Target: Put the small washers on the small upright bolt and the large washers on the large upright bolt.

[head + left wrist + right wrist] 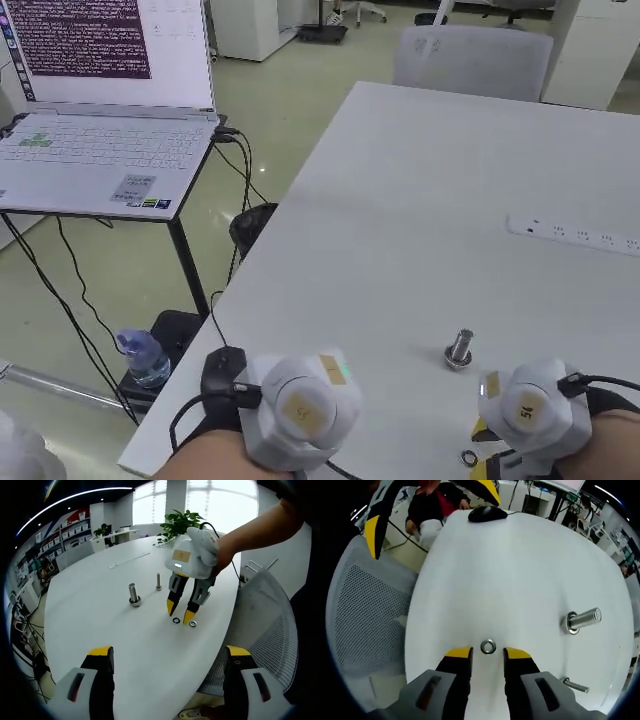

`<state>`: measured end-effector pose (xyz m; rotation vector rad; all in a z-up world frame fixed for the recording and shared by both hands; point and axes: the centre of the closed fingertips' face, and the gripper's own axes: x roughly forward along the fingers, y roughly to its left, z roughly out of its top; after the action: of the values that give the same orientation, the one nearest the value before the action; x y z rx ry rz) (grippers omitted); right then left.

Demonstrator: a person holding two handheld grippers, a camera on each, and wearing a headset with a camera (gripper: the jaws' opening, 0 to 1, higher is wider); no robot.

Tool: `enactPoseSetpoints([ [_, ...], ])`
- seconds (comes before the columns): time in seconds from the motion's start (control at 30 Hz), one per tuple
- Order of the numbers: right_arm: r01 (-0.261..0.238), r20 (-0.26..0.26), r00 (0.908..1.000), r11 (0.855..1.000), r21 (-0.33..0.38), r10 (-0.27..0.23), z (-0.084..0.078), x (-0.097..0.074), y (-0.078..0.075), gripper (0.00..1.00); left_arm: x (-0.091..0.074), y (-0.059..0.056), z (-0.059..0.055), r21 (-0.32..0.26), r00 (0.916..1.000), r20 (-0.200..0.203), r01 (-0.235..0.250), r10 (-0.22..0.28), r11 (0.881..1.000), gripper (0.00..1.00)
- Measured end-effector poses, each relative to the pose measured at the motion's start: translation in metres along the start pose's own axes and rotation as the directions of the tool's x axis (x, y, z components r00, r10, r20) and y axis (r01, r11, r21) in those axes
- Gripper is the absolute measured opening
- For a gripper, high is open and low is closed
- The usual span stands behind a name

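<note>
right gripper [488, 655] points tips-down at the white table [520, 570]. its jaws are parted a little and released, grasping nothing. one washer [488, 647] lies flat between the tips. a second washer [193, 623] lies just beside one tip. large bolt [582, 619] and small bolt [575, 685] stand upright near each other, farther in. left gripper [167, 655] is at the near left edge, jaws spread wide.
</note>
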<state>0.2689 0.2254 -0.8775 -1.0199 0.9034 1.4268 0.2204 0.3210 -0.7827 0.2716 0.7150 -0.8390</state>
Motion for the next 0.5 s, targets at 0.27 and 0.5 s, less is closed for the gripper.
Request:
enactPoseSetpoints([
  [0.27,0.003,-0.016,0.9999,1.0,0.006,-0.003,0.0002,-0.0004,-0.001,0.24,0.0,0.0002,-0.0035,0.001,0.9999,-0.012,0.007,-0.007,1.0,0.88],
  [0.5,0.007,-0.031,0.9995,1.0,0.009,-0.007,0.001,0.0,-0.0026,0.16,0.0004,-0.0002,-0.0038,0.0,0.9999,-0.014,0.007,-0.007,1.0,0.87],
])
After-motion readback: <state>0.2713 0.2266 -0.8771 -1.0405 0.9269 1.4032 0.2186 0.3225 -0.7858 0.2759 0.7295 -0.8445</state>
